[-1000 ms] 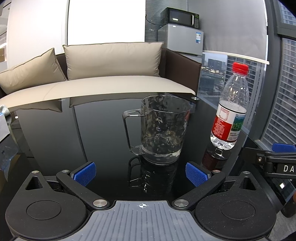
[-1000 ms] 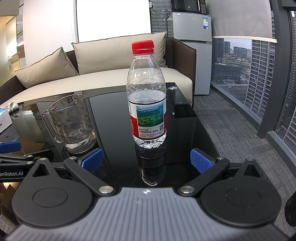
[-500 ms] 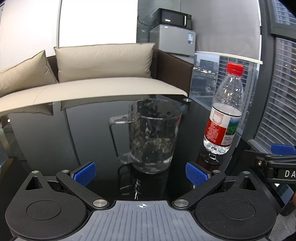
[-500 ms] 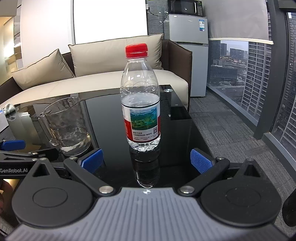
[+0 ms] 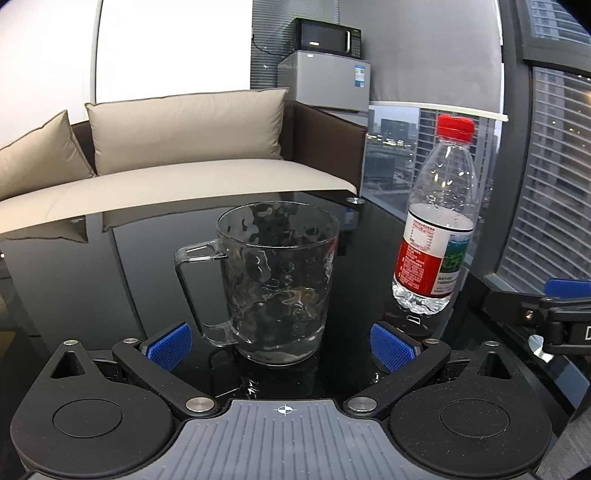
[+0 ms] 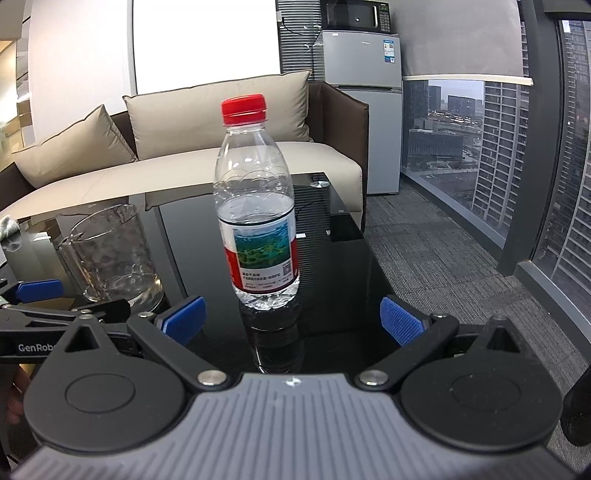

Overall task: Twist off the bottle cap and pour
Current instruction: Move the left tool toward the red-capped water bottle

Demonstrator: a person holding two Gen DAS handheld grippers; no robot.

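A clear plastic water bottle (image 6: 256, 229) with a red cap (image 6: 243, 107) stands upright on the black glass table (image 6: 332, 266), just ahead of my open right gripper (image 6: 291, 321) and a little left of its centre line. The same bottle (image 5: 436, 240) shows at the right in the left wrist view. A clear glass mug (image 5: 273, 280) with its handle to the left stands between the blue pads of my open left gripper (image 5: 280, 345). The mug (image 6: 110, 254) holds no visible liquid. The bottle is roughly half full.
A beige sofa (image 5: 166, 177) with cushions runs behind the table. A small fridge (image 6: 365, 107) with a microwave (image 6: 354, 13) on top stands at the back. The table's right edge drops to grey carpet (image 6: 443, 266) beside tall windows. A tissue box corner (image 6: 9, 236) sits far left.
My left gripper has moved forward toward the mug, which now sits larger and between its pads. My right gripper has shifted slightly right, so the bottle appears further left.
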